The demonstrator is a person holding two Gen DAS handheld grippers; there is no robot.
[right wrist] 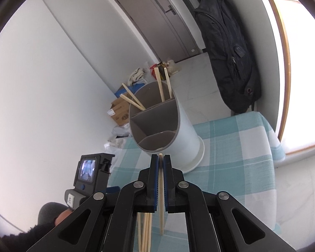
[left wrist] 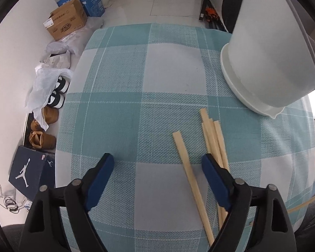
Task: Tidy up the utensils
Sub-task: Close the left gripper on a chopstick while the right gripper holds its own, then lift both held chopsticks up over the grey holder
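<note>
Chopsticks [left wrist: 215, 145] lie loose on the teal-and-white checked tablecloth [left wrist: 124, 113] in the lower right of the left wrist view: one single stick [left wrist: 188, 168] slants apart from a small bundle just to its right. That view alone shows them laid out on the cloth, and it shows the white holder [left wrist: 268, 58] only from outside, its wall and flared base filling the upper right. Along the left edge it also takes in the floor clutter: cardboard boxes [left wrist: 66, 21], shoes [left wrist: 46, 130] and a dark shoebox [left wrist: 29, 172].

The right wrist view looks into the holder [right wrist: 187, 130] from above its rim, at frame centre, and only here do the inner dividers show. Two chopsticks [right wrist: 161, 86] stand in the far compartment, two more [right wrist: 132, 98] lean in the left one, and the near compartment holds none that can be seen. A black backpack [right wrist: 226, 48] hangs at the upper right.

The left gripper [left wrist: 157, 163] points steeply down at the cloth, its blue-padded fingers [left wrist: 104, 168] spread wide; the single stick lies between them untouched, and the right finger overlaps the bundle. The right gripper [right wrist: 160, 159] tilts down toward the holder's near rim, its jaws nearly together and pinching one chopstick [right wrist: 161, 199], whose tip pokes out just past the fingertips. The left gripper's body and camera screen [right wrist: 88, 170] appear at its lower left.
</note>
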